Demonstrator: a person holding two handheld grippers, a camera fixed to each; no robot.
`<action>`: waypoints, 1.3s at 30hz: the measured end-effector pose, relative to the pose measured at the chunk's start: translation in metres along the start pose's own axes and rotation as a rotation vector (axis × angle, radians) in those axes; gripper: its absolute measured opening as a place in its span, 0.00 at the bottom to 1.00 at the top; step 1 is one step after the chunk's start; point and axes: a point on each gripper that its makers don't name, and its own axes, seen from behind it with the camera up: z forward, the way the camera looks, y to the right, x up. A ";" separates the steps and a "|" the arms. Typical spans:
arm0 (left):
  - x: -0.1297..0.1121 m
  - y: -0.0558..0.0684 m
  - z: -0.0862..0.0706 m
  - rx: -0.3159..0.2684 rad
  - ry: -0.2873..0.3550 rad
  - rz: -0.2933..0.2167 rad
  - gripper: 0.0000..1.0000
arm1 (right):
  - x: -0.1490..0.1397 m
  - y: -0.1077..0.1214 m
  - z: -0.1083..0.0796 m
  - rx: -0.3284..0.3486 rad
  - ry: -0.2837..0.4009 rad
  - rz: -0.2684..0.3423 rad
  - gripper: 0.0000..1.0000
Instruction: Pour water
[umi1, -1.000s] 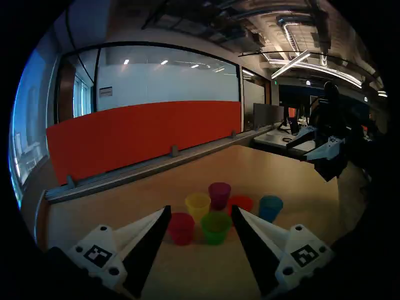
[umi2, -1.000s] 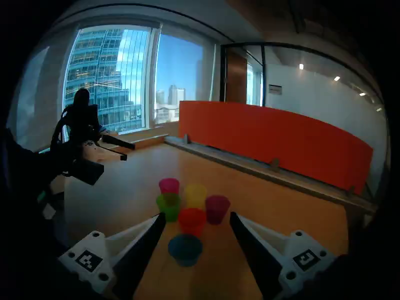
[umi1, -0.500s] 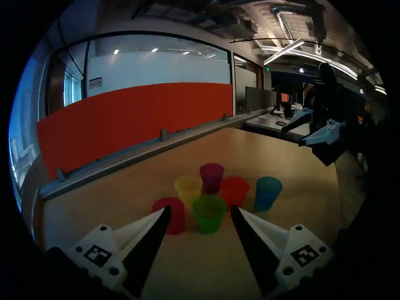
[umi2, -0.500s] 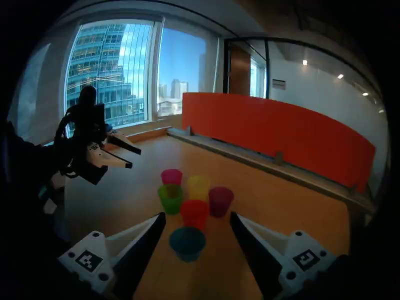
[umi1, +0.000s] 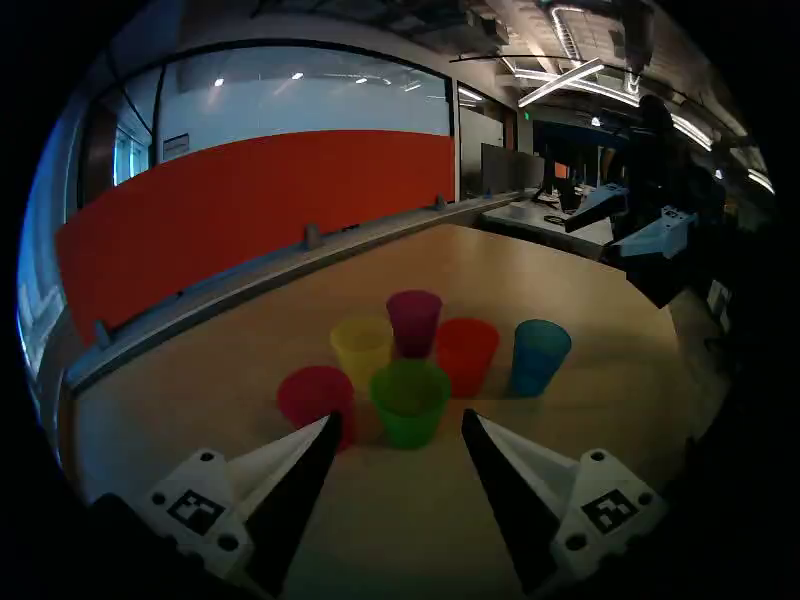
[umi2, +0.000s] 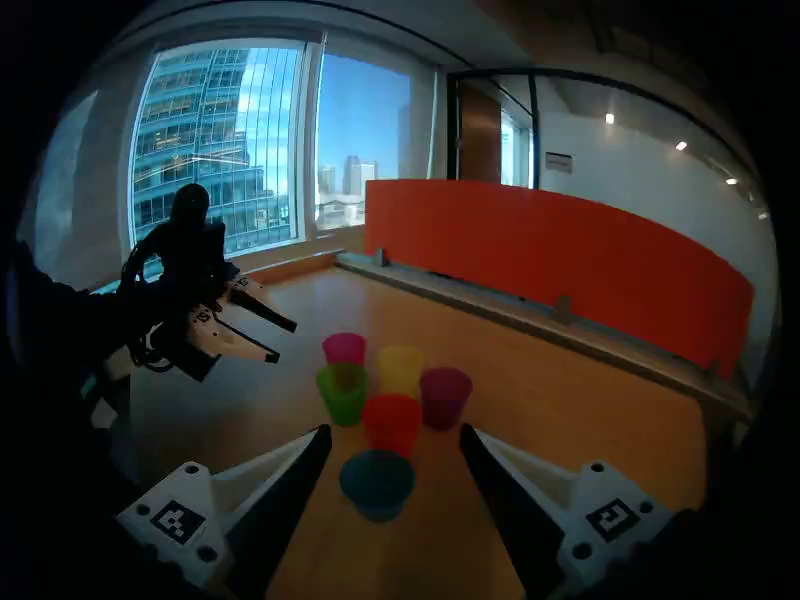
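Note:
Several coloured plastic cups stand clustered on the wooden table (umi1: 600, 420): a red cup (umi1: 315, 395), yellow cup (umi1: 362, 350), purple cup (umi1: 414, 320), orange cup (umi1: 466, 352), green cup (umi1: 410, 400) and, slightly apart, a blue cup (umi1: 540, 355). My left gripper (umi1: 400, 420) is open just short of the green and red cups. In the right gripper view my right gripper (umi2: 395, 432) is open, with the blue cup (umi2: 377, 483) low between its fingers and the orange cup (umi2: 392, 422) behind. The left gripper (umi2: 282, 342) hovers left of the green cup (umi2: 342, 392).
An orange partition (umi1: 250, 200) with a metal rail runs along the table's far edge. Large windows (umi2: 230, 150) stand behind the left gripper. The right gripper (umi1: 640, 235) hangs above the table's right side, with office desks behind it.
My left gripper has moved closer to the cups, which now sit larger and higher in its view. In the right gripper view it has shifted right toward the cluster. The right gripper barely moved.

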 end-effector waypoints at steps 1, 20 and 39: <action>-0.002 0.000 0.002 -0.003 -0.005 0.000 0.89 | -0.001 0.000 0.001 0.000 -0.002 0.001 0.99; -0.027 0.004 0.032 -0.034 -0.082 0.009 0.89 | -0.023 -0.001 0.011 0.007 -0.040 0.008 0.99; -0.037 0.005 0.066 -0.050 -0.122 0.019 0.89 | -0.034 0.005 0.014 0.005 -0.062 0.018 0.99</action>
